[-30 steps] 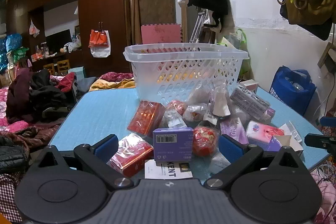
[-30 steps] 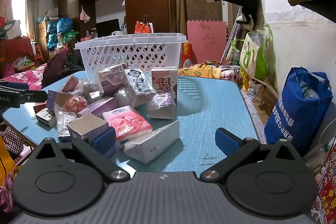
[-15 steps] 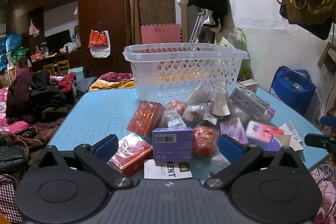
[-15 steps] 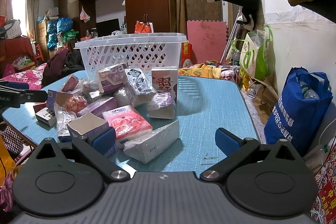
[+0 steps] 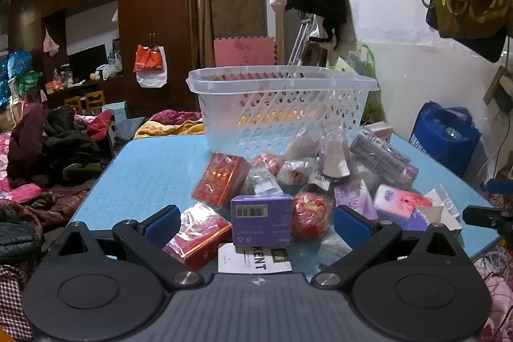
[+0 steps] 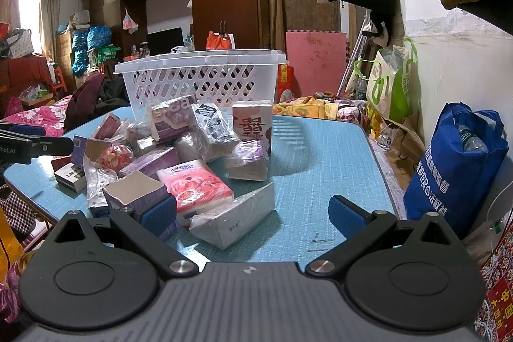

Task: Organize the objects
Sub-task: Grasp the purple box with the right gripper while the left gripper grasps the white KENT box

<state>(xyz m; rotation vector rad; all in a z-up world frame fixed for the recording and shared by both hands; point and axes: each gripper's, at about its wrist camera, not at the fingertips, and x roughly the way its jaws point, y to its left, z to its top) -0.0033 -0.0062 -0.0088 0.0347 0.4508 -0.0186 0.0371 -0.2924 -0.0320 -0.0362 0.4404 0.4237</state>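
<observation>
Nothing moved since a second ago: same framing in both wrist views, same heap, same spread of both tools. Means no pick begun yet; task at its very start.

Left gripper (image 5: 255, 218) held low at the near edge of the blue table (image 5: 150, 169), jaws wide apart, empty. Framed between them, near: purple box (image 5: 261, 220) with barcode facing the camera, red wrapped ball (image 5: 310, 213) touching its right side, red cellophane packet (image 5: 198, 234) to its left, white KENT card (image 5: 255, 258) lying under the box's near edge.

Right gripper (image 6: 253, 210) likewise spread wide and empty, at the table's right near side. Just beyond its left pad: torn-open purple carton (image 6: 136, 193), pink tissue pack (image 6: 194, 186), grey-white wrapped box (image 6: 235, 218) lying nearest the gap.

White lattice basket (image 5: 282, 111) at the far end of the table, heap piled against its near wall; something orange-yellow visible through the holes, contents otherwise unclear.

Likely first step: close on the purple box, squarely centred and rigid. Crinkly wrappers nearby apt to slip or drag along.
</observation>
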